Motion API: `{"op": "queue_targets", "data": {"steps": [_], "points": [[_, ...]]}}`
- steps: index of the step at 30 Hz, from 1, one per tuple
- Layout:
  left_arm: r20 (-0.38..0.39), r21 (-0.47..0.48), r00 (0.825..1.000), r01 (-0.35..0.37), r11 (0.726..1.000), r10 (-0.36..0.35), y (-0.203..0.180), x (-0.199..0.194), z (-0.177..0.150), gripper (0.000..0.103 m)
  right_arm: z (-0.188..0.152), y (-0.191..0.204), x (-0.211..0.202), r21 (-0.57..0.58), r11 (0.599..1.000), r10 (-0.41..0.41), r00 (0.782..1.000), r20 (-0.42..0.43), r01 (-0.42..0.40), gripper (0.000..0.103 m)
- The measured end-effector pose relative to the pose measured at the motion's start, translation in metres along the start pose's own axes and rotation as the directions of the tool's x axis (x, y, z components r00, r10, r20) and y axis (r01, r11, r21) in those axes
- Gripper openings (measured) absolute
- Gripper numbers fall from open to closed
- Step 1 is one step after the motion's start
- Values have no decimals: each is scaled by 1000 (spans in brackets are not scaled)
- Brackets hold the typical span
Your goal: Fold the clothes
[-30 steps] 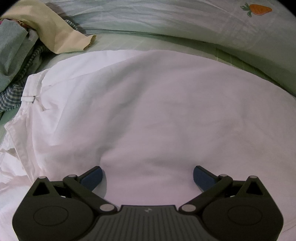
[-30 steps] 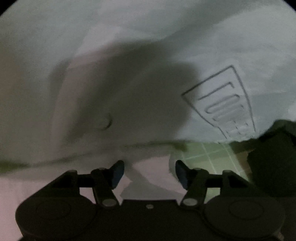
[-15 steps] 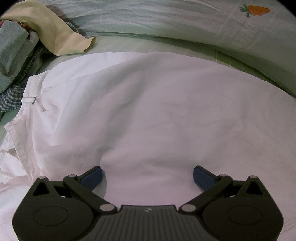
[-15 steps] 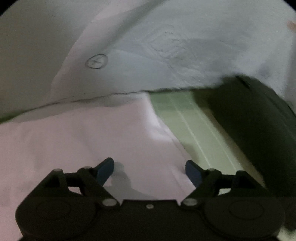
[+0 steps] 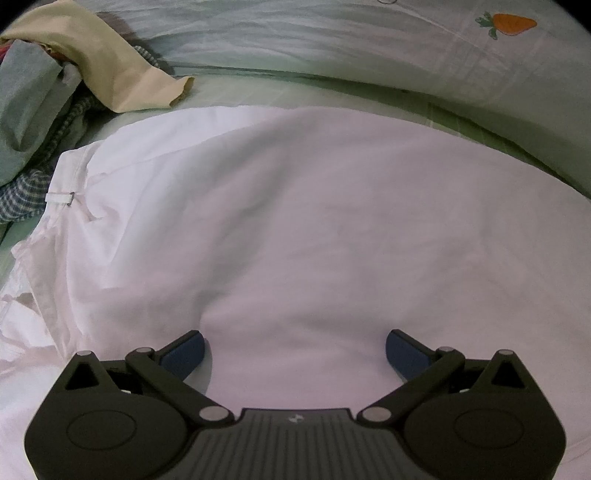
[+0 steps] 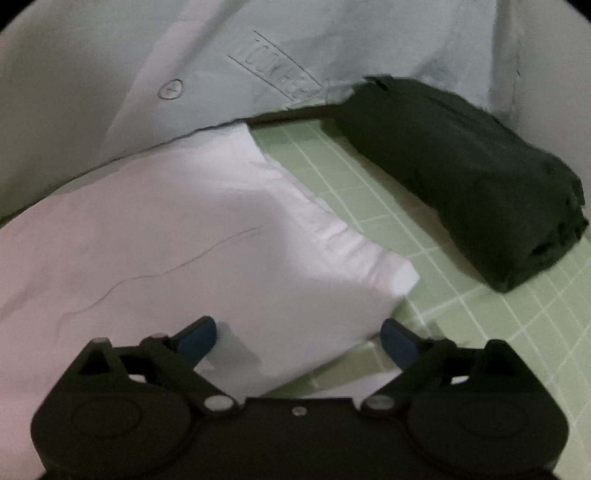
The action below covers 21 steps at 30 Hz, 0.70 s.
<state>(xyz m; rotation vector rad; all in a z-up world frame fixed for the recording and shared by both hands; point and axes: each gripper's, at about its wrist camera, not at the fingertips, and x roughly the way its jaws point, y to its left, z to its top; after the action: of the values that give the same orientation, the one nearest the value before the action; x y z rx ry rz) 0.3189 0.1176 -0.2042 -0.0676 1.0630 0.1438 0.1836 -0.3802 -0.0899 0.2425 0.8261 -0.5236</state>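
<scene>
A white garment (image 5: 295,229) lies spread flat on the green checked bed sheet, its waistband with a belt loop (image 5: 61,197) at the left. My left gripper (image 5: 294,350) is open and empty, low over the cloth. In the right wrist view the garment's folded end (image 6: 207,243) lies on the sheet, its corner toward the right. My right gripper (image 6: 298,334) is open and empty, just above that end's near edge.
A pile of unfolded clothes (image 5: 40,92) with a beige piece (image 5: 110,70) sits at the far left. A pale quilt with a carrot print (image 5: 508,24) runs along the back. A folded dark garment (image 6: 465,173) lies on the sheet (image 6: 480,306) to the right, below a light-blue cloth (image 6: 258,66).
My right gripper opened wider and drew back and to the right from under the light-blue cloth, bringing the white end and the dark folded garment into view. The left gripper barely moved.
</scene>
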Motion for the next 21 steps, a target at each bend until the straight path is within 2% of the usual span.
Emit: {"op": "queue_targets", "data": {"steps": [2,4,5,7,8,11,14,21], "points": [[-17,13,1000,25,1000,-25,1,-3,1,103,8,-1,3,13,1000,8,999,-35,-8,96],[3,7,998,70,998,-70,4,-17,-3,103,7,-5,-13,35,999,9,1000,-12,-8,74],[25,3,995,92,996,-92,6,-27,-6,103,6,-7,-22,47,999,9,1000,0,-9,75],[72,2,990,121,993,-120,11,-49,-14,103,-5,-18,-50,114,992,52,997,59,-59,89],[86,8,989,120,993,-121,13,-58,-19,103,-11,-24,-64,147,985,73,993,90,-86,91],[112,25,986,119,993,-121,21,-80,-38,103,-37,-48,-96,249,961,95,989,117,-122,93],[116,25,987,112,993,-114,31,-93,-57,103,-68,-76,-120,350,930,73,990,120,-111,95],[72,-19,989,128,992,-126,39,-108,-96,103,-126,-152,-151,552,831,13,995,104,-68,96]]}}
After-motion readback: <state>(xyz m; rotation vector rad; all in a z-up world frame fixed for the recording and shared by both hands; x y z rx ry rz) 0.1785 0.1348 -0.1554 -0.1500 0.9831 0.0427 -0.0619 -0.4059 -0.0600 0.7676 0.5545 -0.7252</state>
